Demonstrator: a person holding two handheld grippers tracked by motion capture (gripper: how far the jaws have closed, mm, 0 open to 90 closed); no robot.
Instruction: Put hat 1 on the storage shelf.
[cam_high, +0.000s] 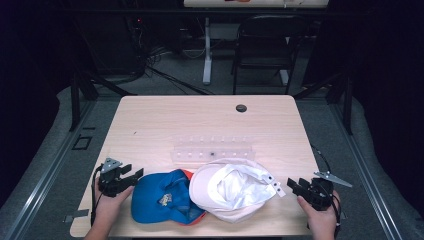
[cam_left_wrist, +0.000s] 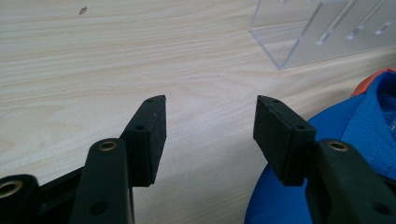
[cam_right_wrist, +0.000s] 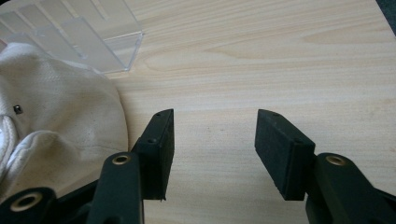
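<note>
— Where are the caps?
— The blue cap (cam_high: 160, 196) and white cap (cam_high: 232, 189) lie side by side, touching, at the counter's (cam_high: 200, 120) near edge, the white one inside up, strap end toward the right edge.
— And the claws?
— Left claw (cam_high: 131, 176) lies low just left of the blue cap, released. Right claw (cam_high: 295, 186) sits just right of the white cap, released too. A clear rack (cam_high: 214, 150) stands behind.

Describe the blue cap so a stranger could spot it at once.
On the wooden table, look along the near edge, beside the left gripper. The blue cap lies there, partly tucked under a white cap; it alone is blue with orange trim.
</note>
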